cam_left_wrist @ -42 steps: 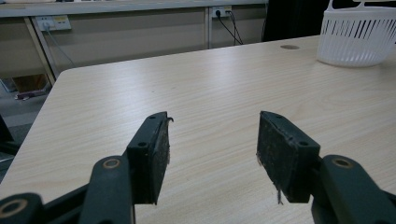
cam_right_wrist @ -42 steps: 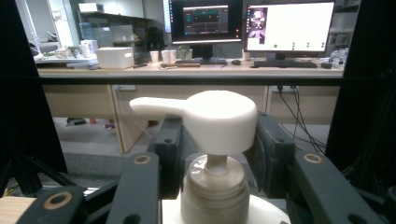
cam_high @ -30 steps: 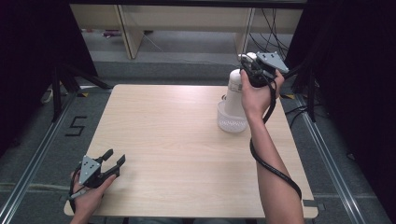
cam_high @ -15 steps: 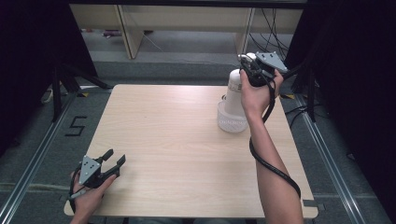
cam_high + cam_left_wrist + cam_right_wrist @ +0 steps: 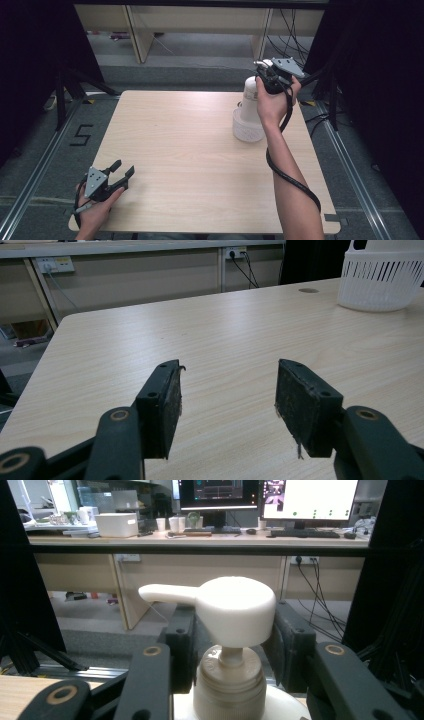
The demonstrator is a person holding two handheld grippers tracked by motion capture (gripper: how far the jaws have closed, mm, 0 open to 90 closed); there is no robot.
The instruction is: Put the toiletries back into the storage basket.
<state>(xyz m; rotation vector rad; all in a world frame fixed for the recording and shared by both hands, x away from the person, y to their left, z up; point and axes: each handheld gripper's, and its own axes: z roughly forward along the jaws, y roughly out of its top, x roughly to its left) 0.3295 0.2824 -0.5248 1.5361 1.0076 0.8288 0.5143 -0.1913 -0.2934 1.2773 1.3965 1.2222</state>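
A white pump bottle (image 5: 248,97) stands upright in a small white slotted basket (image 5: 247,131) at the far right of the wooden table (image 5: 190,150). My right gripper (image 5: 265,75) is at the bottle's top, held from behind by a hand. In the right gripper view its jaws (image 5: 235,617) sit on either side of the white pump head (image 5: 240,605), pads against it, with the spout pointing left. My left gripper (image 5: 124,167) rests at the table's near left corner. Its jaws (image 5: 227,385) stand wide apart with nothing between them.
In the left gripper view the basket (image 5: 380,285) sits far off at the upper right. Beyond the table's far edge are wooden desk legs (image 5: 135,35) and cables on the floor. Dark curtains hang on both sides. A desk with monitors (image 5: 265,495) stands behind.
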